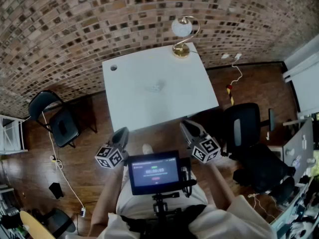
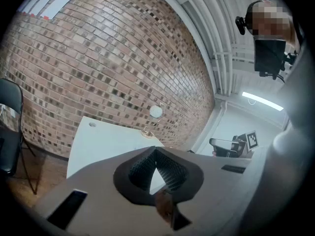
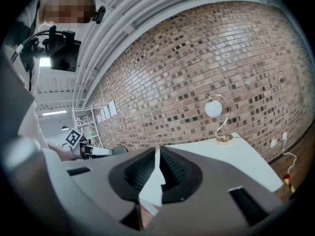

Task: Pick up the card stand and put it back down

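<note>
Your left gripper (image 2: 155,150) has its jaws closed tip to tip, with nothing between them. The dark pads (image 2: 172,173) are ribbed and sit in a smooth grey housing. Your right gripper (image 3: 158,151) is likewise closed and empty; only a thin sliver of the table shows between its ridged pads. In the head view both grippers sit near you, short of the table's near edge, and each carries a cube with black-and-white square markers.

The card stand (image 1: 157,86) stands near the middle of the table (image 1: 144,108), well apart from both grippers. It appears as a small, pale, translucent object; its shape is too blurred to describe further.

The table is square with a smooth, matte white top and a small round hole near its far left corner. A desk lamp (image 1: 182,34) with a curved brass stem, a round brass base and a white globe shade stands at the far edge. A rough brick wall (image 1: 75,24) rises beyond it. A black folding chair (image 1: 55,118) is on the left and a black office chair (image 1: 246,128) on the right, both on a dark wooden floor (image 1: 30,168). A small lit screen (image 1: 154,172) sits just before your chest.
</note>
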{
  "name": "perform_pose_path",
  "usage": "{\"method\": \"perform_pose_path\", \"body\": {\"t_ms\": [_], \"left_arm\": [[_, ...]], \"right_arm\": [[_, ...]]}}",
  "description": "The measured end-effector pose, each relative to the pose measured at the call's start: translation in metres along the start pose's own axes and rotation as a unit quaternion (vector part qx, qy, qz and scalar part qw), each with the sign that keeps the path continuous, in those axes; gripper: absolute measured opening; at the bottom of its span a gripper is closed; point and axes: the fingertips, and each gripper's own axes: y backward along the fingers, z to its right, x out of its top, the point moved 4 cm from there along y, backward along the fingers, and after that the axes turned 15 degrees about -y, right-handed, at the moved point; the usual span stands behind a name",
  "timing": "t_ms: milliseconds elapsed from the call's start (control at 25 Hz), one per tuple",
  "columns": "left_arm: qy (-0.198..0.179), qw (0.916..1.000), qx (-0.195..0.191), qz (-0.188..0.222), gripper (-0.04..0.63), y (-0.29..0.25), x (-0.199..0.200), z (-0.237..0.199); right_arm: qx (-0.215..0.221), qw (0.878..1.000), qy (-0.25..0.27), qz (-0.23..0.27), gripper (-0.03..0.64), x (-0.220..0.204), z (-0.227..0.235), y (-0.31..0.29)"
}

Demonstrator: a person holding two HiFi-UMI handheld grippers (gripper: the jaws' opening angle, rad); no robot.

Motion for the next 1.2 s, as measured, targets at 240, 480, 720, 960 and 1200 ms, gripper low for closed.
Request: {"method": "perform_pose_path", "body": {"t_ms": [240,480,720,960,1200], "left_arm": [[0.026,0.9991,0.02,0.026,0.0,0.013,0.018,-0.062],[0.029,0.9983,0.041,0.031,0.0,0.022,0.021,-0.098],[0.036,0.9971,0.057,0.036,0.0,0.022,0.028,-0.107],[0.052,0.9948,0.08,0.035,0.0,0.025,0.027,-0.108],[0.07,0.9904,0.117,0.019,0.0,0.01,0.02,-0.119]], "right_arm": [[-0.016,1.0,0.004,0.01,0.037,-0.001,-0.009,-0.033],[-0.025,1.0,0.007,0.009,0.037,0.0,-0.013,-0.047],[-0.019,1.0,0.019,-0.01,0.037,0.012,0.003,-0.065],[0.004,0.999,0.021,-0.043,0.037,0.02,0.025,-0.103],[0.026,0.994,0.05,-0.097,0.037,0.031,0.049,-0.15]]}}
